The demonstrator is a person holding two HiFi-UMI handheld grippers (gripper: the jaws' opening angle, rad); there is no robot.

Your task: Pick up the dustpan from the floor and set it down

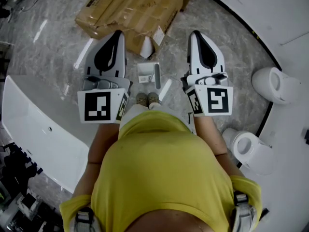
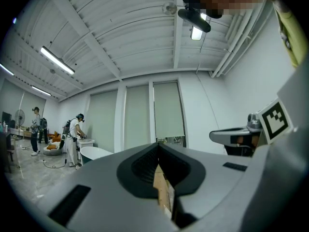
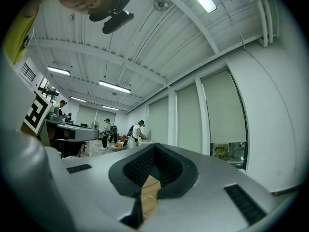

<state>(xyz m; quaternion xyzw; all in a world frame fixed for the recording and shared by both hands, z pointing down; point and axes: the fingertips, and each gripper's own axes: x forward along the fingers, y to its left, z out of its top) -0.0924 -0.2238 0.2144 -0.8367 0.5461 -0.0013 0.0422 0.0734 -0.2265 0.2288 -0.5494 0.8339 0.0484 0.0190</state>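
Note:
The dustpan (image 1: 148,73), small, grey and white, lies on the marble floor just ahead of the person's shoes (image 1: 147,99). It is between my two grippers and well below them. A white stick (image 1: 164,89) lies beside it. My left gripper (image 1: 117,33) (image 2: 158,145) is held level to the left of the dustpan, its jaws shut on nothing. To the right of it my right gripper (image 1: 195,33) (image 3: 154,146) is also level, shut and empty. Neither gripper touches the dustpan. Both gripper views look out across the room, and the dustpan is not in them.
Flattened cardboard boxes (image 1: 130,8) lie on the floor ahead. A white bathtub (image 1: 38,124) stands at the left, and two white toilets (image 1: 273,83) (image 1: 251,151) at the right beside a raised white platform. Other people (image 2: 75,139) work far across the room.

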